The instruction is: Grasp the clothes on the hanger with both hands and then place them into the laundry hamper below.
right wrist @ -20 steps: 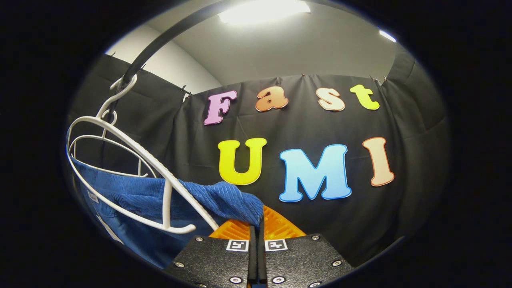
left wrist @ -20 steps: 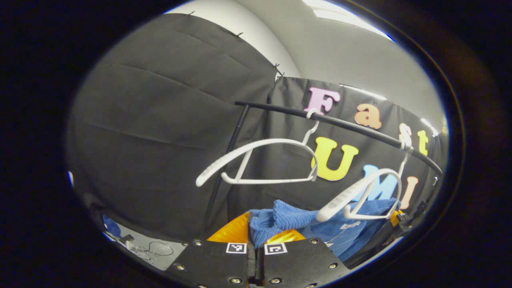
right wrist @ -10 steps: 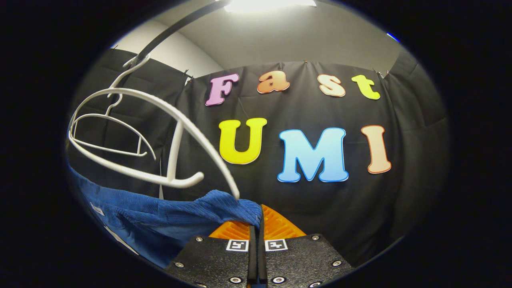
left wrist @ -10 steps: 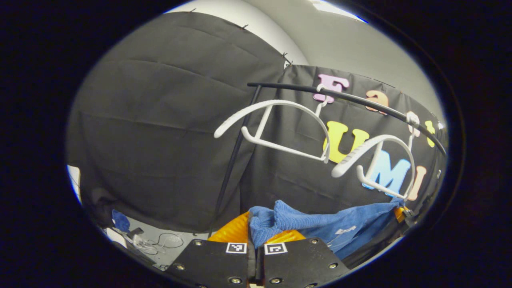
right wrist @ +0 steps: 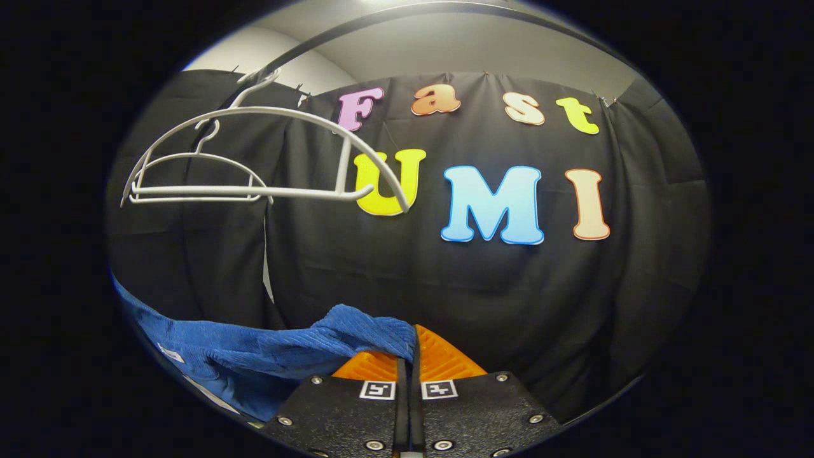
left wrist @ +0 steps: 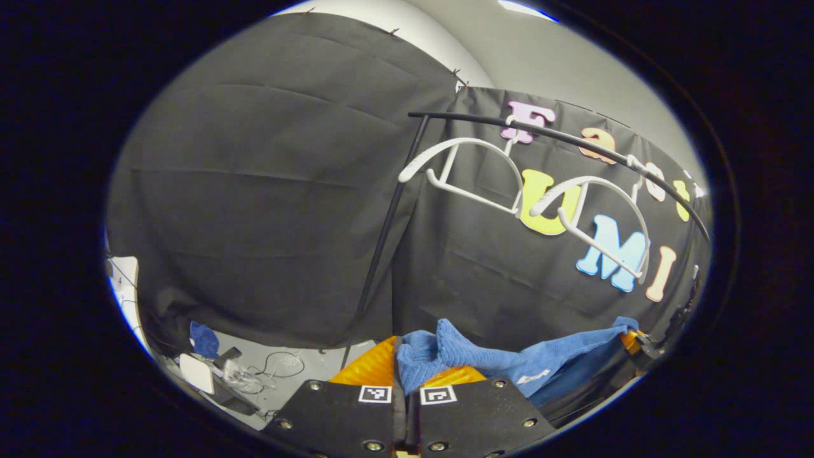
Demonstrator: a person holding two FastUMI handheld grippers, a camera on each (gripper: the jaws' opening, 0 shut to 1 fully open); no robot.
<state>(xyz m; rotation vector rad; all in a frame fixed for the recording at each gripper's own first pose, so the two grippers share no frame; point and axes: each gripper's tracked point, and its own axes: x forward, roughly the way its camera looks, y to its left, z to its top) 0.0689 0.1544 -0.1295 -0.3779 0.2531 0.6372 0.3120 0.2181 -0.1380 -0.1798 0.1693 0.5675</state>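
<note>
Left gripper (left wrist: pixel 407 375) has its fingers pinched tight on a bunched corner of the blue garment (left wrist: pixel 502 359), and from there the cloth runs out toward 3 o'clock to the other gripper. In the right gripper view, the right gripper (right wrist: pixel 409 356) is clamped on its own corner, with the rest of the cloth drooping off toward 9 o'clock. The garment hangs between the two, well below the two bare white hangers (right wrist: pixel 254 165) up at 1 o'clock on the black rail (left wrist: pixel 572 140). Can't make out any hamper from here. Down at 8 o'clock there's floor clutter (left wrist: pixel 222 375): cables, a white box, a blue scrap.
</note>
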